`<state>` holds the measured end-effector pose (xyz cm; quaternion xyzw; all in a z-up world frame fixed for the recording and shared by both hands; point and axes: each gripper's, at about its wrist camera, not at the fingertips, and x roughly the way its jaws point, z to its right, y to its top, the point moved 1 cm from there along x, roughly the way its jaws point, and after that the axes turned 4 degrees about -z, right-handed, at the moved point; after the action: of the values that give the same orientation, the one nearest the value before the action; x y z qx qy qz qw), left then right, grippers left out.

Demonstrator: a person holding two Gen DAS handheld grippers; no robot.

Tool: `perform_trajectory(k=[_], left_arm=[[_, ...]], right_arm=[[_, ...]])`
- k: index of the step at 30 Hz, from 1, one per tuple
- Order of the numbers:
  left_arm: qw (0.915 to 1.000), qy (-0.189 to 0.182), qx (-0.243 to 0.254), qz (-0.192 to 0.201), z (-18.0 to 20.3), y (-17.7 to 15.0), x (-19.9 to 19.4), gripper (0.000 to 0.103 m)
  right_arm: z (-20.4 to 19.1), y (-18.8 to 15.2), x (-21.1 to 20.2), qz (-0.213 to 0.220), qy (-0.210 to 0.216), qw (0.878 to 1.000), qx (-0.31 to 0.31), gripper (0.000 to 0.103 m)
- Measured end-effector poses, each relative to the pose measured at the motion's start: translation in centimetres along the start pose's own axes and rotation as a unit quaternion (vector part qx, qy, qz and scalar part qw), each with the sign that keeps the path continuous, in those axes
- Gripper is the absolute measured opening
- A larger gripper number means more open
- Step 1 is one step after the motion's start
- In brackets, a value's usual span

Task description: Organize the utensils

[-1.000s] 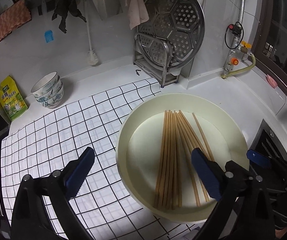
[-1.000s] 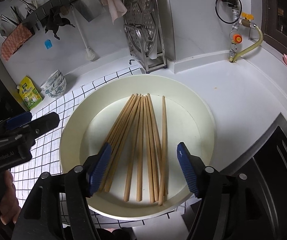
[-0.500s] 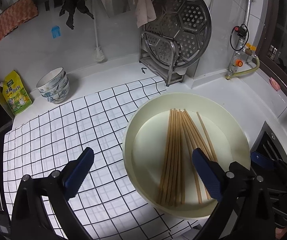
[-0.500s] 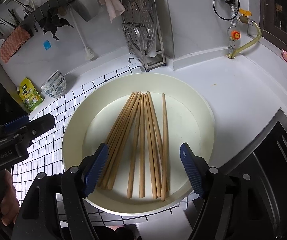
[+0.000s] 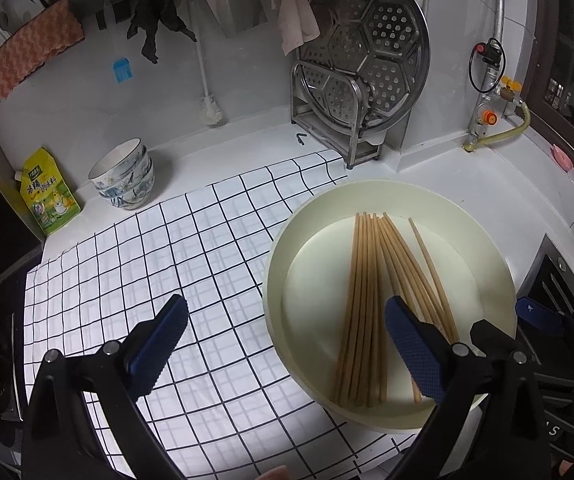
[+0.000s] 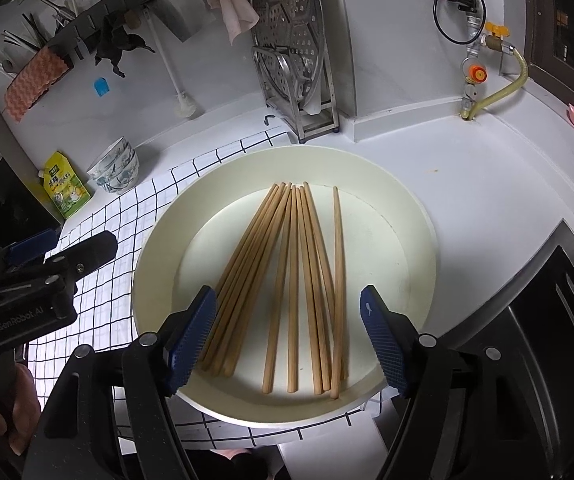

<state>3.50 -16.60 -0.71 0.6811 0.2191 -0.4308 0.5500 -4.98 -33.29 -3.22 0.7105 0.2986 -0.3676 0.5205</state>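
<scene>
Several wooden chopsticks (image 6: 293, 272) lie fanned out in a round cream basin (image 6: 415, 220) on the counter; they also show in the left wrist view (image 5: 367, 300) in the basin (image 5: 483, 248). My right gripper (image 6: 287, 336) is open and empty, hovering over the near ends of the chopsticks. My left gripper (image 5: 285, 344) is open and empty, above the basin's left rim and the checked cloth (image 5: 167, 248). The left gripper's body shows at the left edge of the right wrist view (image 6: 39, 276).
A steel rack with a perforated steamer plate (image 5: 363, 64) stands at the back. Stacked bowls (image 5: 123, 176) and a yellow pouch (image 5: 47, 196) stand back left. A gas valve and hose (image 6: 487, 76) sit back right. A dark stove edge (image 6: 547, 320) lies at the right.
Both grippers have drawn back slightly from the basin; the left one has shifted left, so the basin sits further right in its view. Both stay open. The chopsticks have not moved.
</scene>
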Motion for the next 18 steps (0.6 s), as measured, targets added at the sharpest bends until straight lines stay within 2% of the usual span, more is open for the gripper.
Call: perform_trajectory(k=[18], left_arm=[[1.0000,0.004,0.008,-0.004,0.30,-0.19,-0.05,0.097]], right_arm=[[-0.16,-0.20,-0.22,0.001,-0.003,1.000,-0.003,0.071]])
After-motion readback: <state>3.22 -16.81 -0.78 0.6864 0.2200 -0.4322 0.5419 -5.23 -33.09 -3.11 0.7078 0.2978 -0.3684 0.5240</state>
